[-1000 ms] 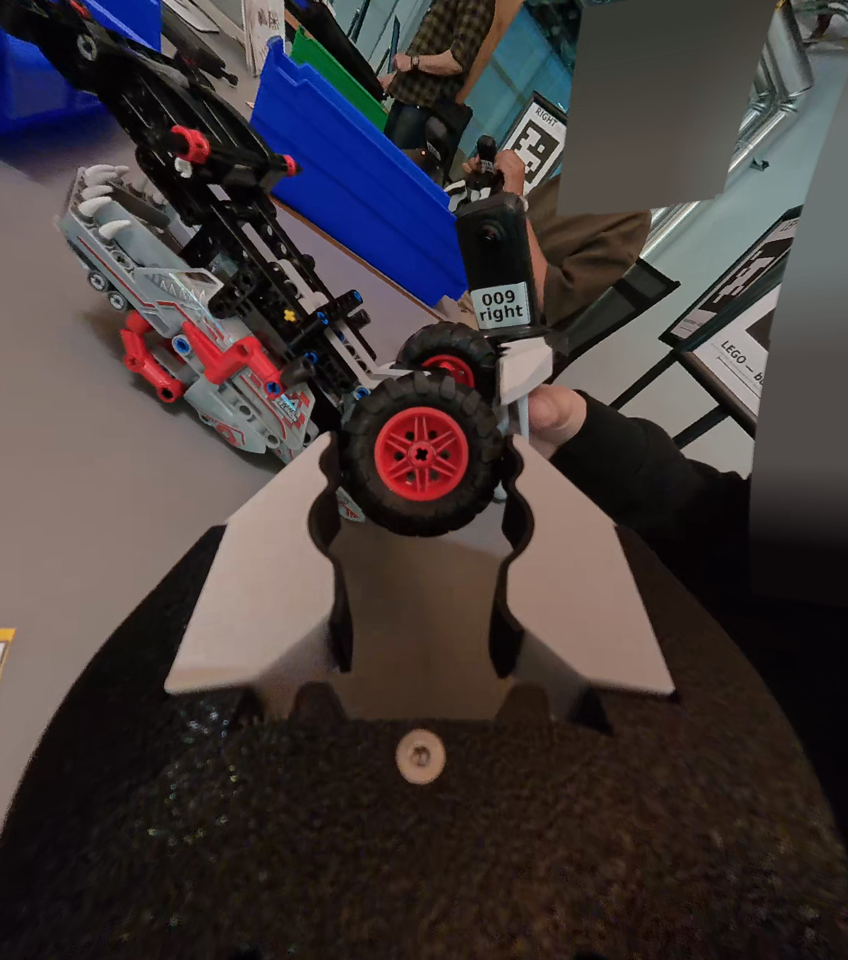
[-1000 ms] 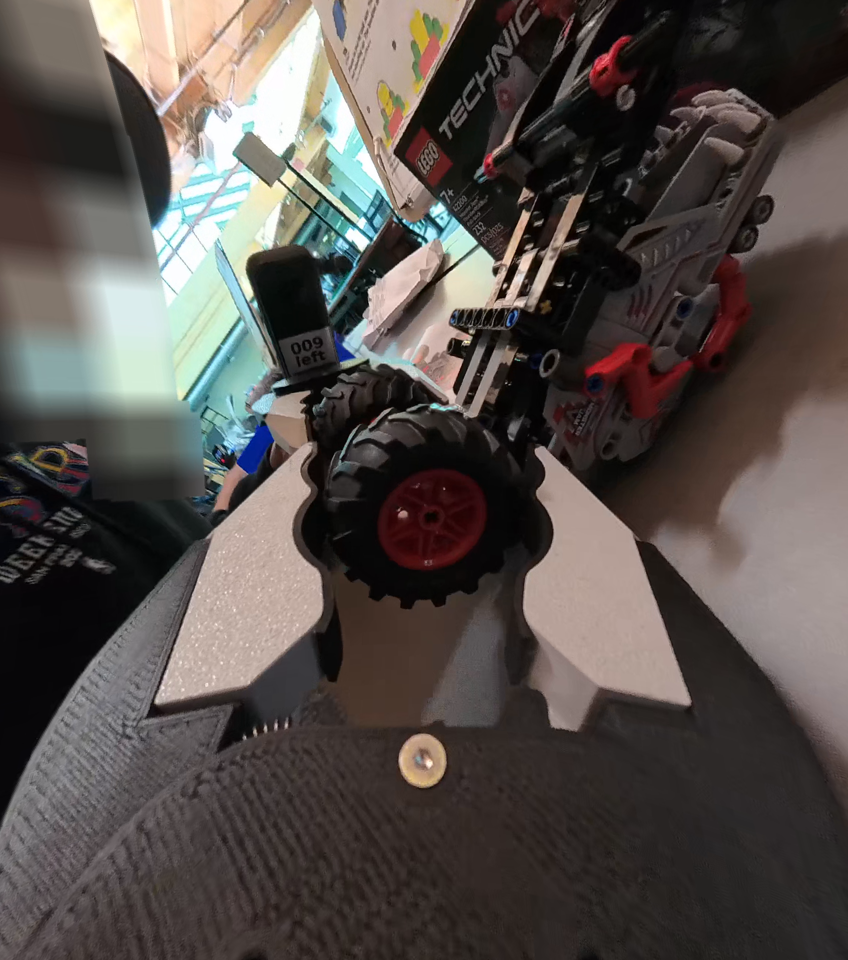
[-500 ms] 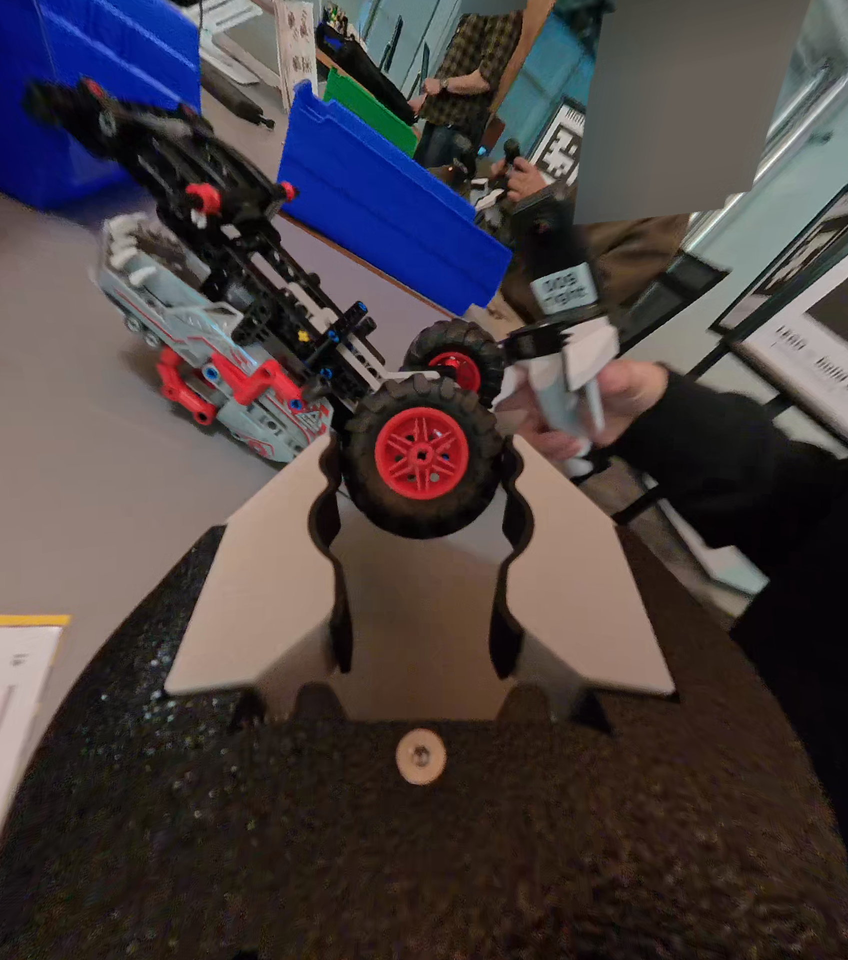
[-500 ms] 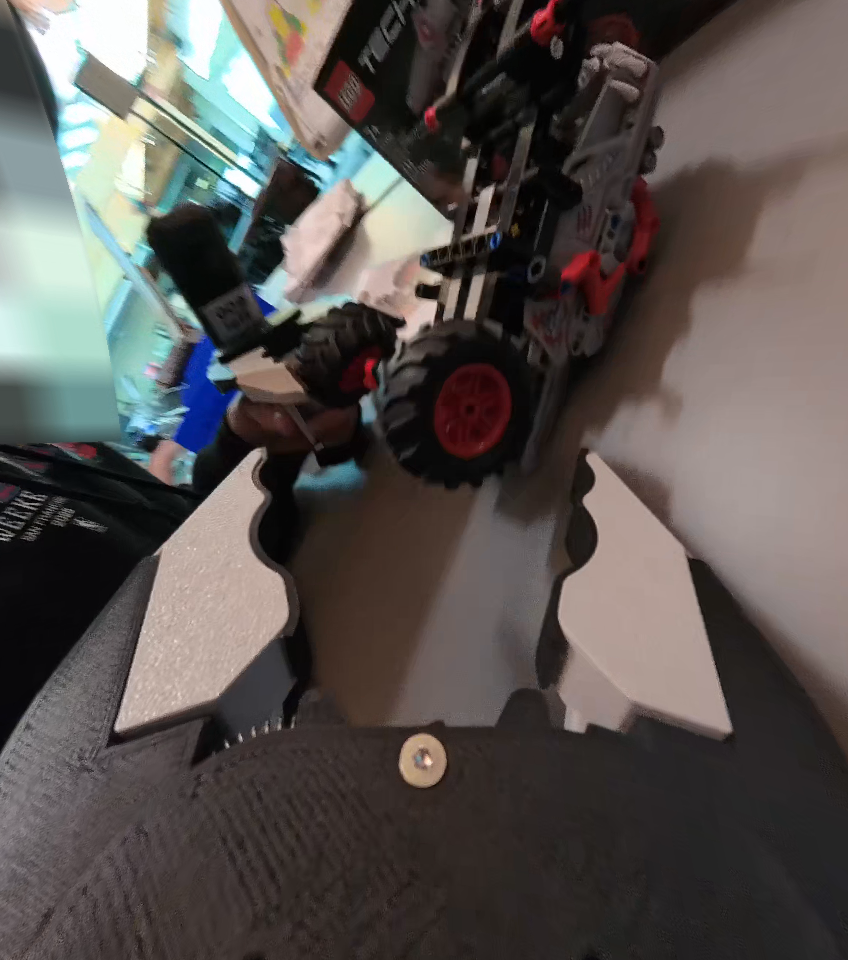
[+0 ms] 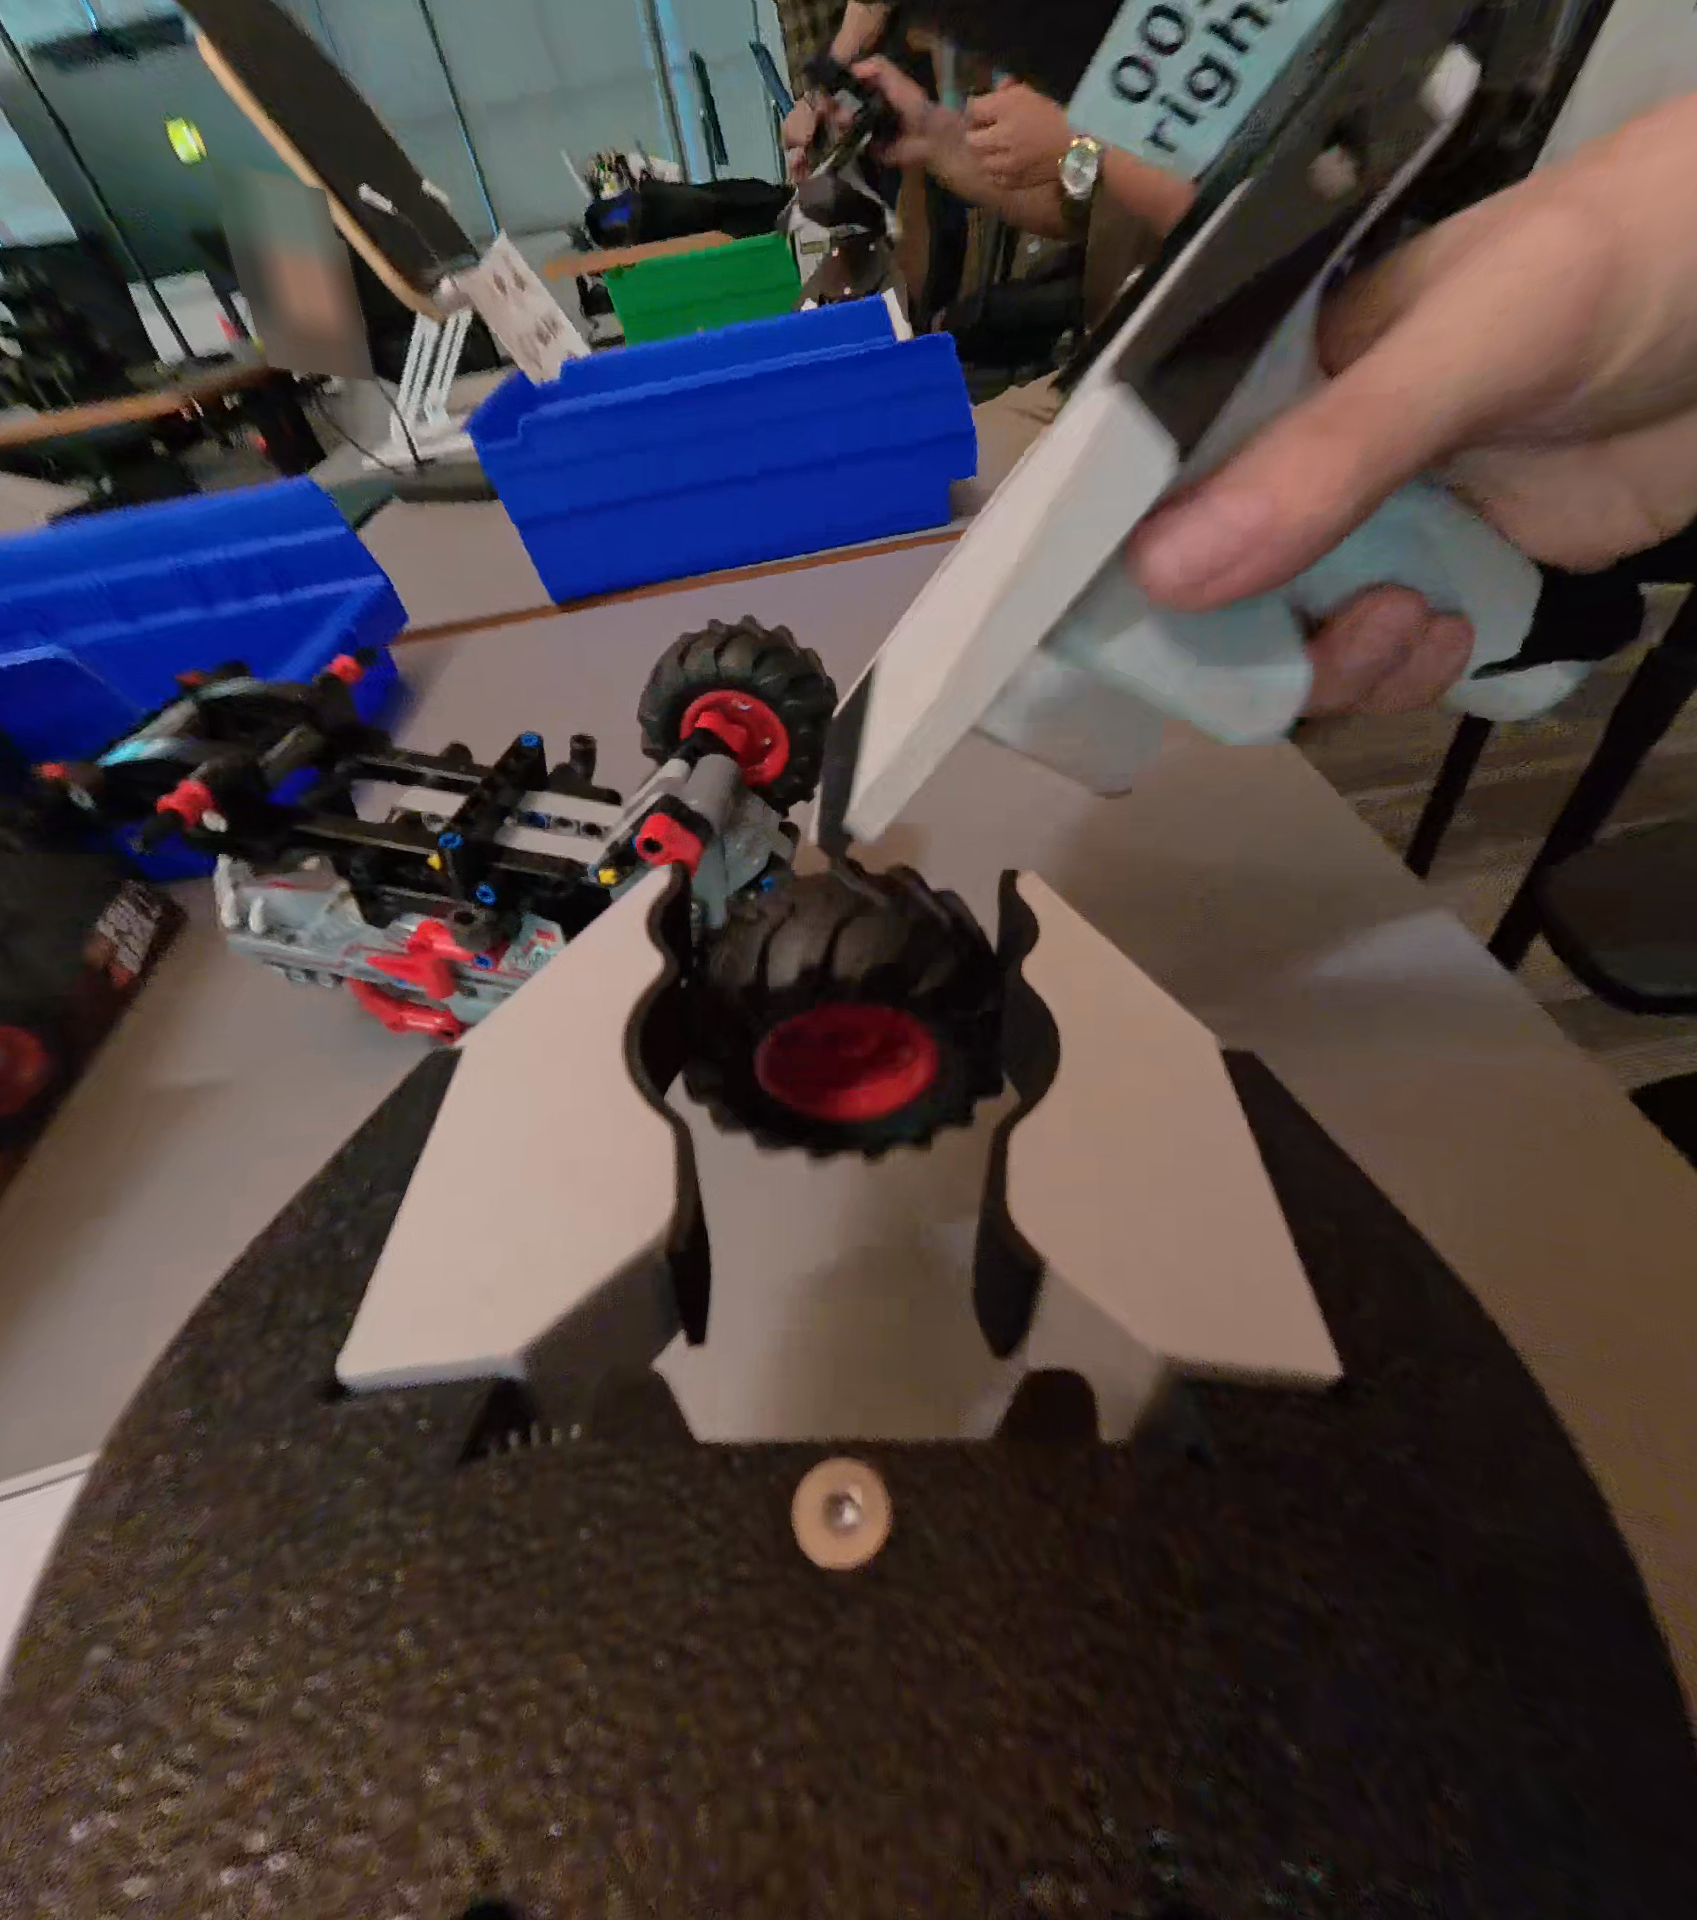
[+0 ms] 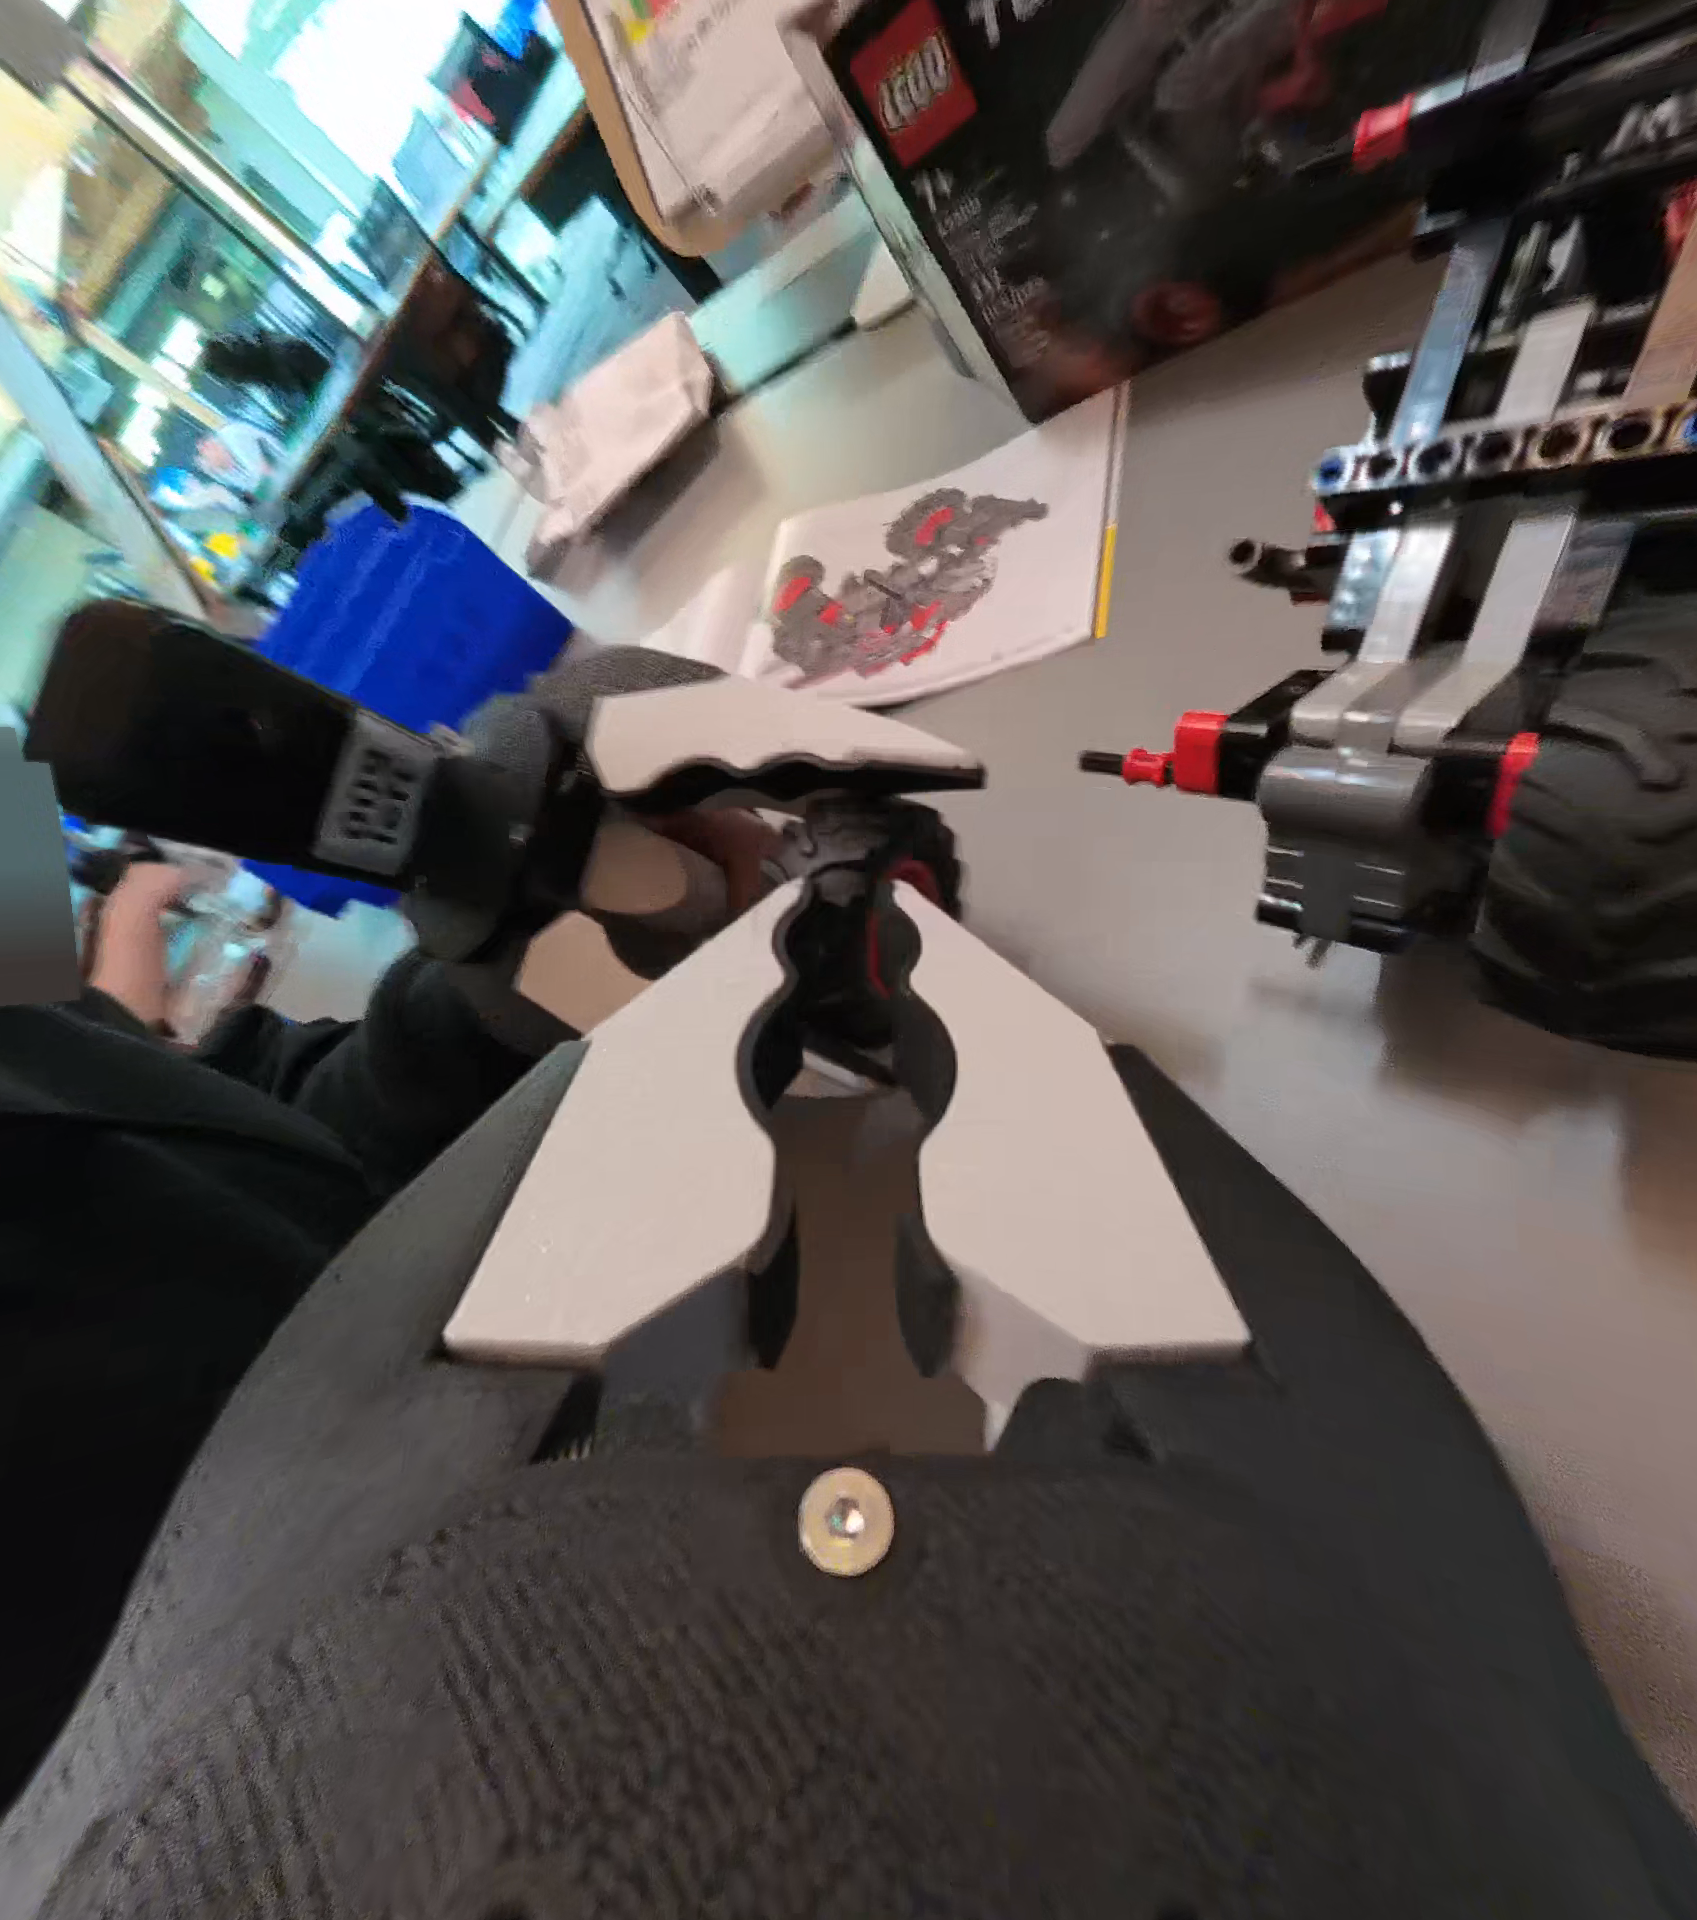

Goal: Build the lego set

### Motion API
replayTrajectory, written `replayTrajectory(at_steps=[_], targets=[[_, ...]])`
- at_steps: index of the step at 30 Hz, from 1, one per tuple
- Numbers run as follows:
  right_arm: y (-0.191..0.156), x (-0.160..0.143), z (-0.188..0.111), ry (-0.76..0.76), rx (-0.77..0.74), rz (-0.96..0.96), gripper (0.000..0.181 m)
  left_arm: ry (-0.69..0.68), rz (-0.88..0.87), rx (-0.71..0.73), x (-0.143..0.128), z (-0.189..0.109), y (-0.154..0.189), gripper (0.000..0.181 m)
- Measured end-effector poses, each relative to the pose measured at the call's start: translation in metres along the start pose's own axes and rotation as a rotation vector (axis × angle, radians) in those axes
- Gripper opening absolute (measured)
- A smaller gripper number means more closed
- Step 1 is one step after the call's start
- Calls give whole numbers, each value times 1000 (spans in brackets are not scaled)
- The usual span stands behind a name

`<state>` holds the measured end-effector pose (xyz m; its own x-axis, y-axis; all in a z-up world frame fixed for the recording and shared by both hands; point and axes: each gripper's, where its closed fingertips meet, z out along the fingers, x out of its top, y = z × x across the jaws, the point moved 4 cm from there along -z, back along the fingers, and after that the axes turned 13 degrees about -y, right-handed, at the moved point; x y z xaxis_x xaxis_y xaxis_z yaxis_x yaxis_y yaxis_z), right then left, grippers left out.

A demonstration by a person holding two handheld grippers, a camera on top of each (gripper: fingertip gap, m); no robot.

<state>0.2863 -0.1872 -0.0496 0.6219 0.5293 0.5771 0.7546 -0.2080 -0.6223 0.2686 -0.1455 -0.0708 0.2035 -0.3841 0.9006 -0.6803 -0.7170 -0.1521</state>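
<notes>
The Lego truck (image 5: 387, 831) lies on the grey table (image 5: 1291, 1039), one black wheel with a red hub (image 5: 735, 707) still on its axle. The near axle end (image 6: 1135, 764) with its red bush is bare. My left gripper (image 5: 839, 987) is shut on a loose wheel (image 5: 844, 1049) just off that axle. My right gripper (image 6: 852, 904) has its fingers narrowed around the same wheel (image 6: 859, 935), seen edge-on. In the left wrist view its grey finger (image 5: 979, 623) comes down onto the tyre. The truck (image 6: 1550, 499) and its mounted wheel (image 6: 1654, 831) sit to the right.
Two blue bins (image 5: 719, 447) (image 5: 127, 603) stand behind the truck. The dark Lego box (image 6: 1083, 187) and an instruction booklet (image 6: 937, 582) lie on the table. The table edge and a chair (image 5: 1654, 914) are to the right. People work in the background. The grippers are tip to tip, or close to it.
My right gripper let go of its wheel, opened, then came over and narrowed on the wheel in my left gripper. That wheel has come away from the axle. The truck has dropped down towards the table.
</notes>
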Motion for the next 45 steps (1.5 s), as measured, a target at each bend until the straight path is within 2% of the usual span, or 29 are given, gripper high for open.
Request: replayTrajectory(at_steps=[1, 2, 3, 4, 6, 7, 9, 11, 13, 16, 19, 22, 24, 25, 30, 31, 34, 36, 37, 40, 41, 43, 45], targets=[[7, -4, 4, -30, -56, -1, 16, 13, 8, 17, 1, -2, 1, 53], [16, -9, 7, -59, -129, 5, 35, 6, 6, 27, -1, -2, 1, 33], [22, -11, 6, -65, -173, 19, 45, -42, -4, 8, -8, -1, 3, 26], [20, -12, 5, -59, -153, 6, 39, -92, -35, -27, -15, 1, 5, 10], [20, -15, 3, -33, -116, 29, 36, -109, -107, -113, -19, -2, 11, 5], [22, -20, 4, -46, -125, 40, 43, -112, -135, -138, -20, -5, 11, 8], [24, -30, 8, -91, -135, 30, 49, -125, -158, -134, -21, -13, 6, 31], [27, -35, 11, -105, -169, 15, 50, -156, -167, -112, -25, -20, -1, 40], [30, -38, 14, -113, -187, 6, 49, -243, -224, -68, -35, -22, -12, 44], [27, -39, 16, -140, -199, -26, 47, -381, -314, -126, -50, -16, -13, 64], [25, -35, 11, -136, -226, -65, 47, -448, -330, -177, -57, -1, -3, 85], [27, -35, 12, -136, -208, -82, 47, -479, -262, -161, -59, 13, 6, 76], [31, -41, 14, -176, -215, -99, 48, -533, -212, -105, -64, 19, 5, 56], [33, -43, 14, -187, -229, -117, 50, -530, -176, -81, -64, 19, 4, 51], [36, -34, 16, -164, -302, -197, 64, -447, -61, -84, -55, 13, 5, 50], [35, -32, 19, -172, -300, -202, 71, -422, -32, -76, -51, 10, 5, 50], [33, -34, 30, -203, -270, -202, 73, -381, 84, -63, -44, 3, 9, 50], [36, -39, 37, -229, -211, -179, 73, -357, 163, -61, -41, 1, 15, 50], [33, -41, 40, -235, -150, -173, 63, -362, 196, -53, -41, 1, 17, 50], [34, -45, 40, -226, -116, -165, 63, -368, 245, -54, -42, 2, 21, 50], [34, -43, 38, -195, -88, -138, 63, -343, 230, -59, -41, 2, 22, 51], [31, -35, 29, -105, 0, -51, 63, -286, 186, -89, -37, 2, 25, 67], [24, -30, 20, -47, 119, 20, 63, -234, 161, -98, -32, 1, 26, 69]])
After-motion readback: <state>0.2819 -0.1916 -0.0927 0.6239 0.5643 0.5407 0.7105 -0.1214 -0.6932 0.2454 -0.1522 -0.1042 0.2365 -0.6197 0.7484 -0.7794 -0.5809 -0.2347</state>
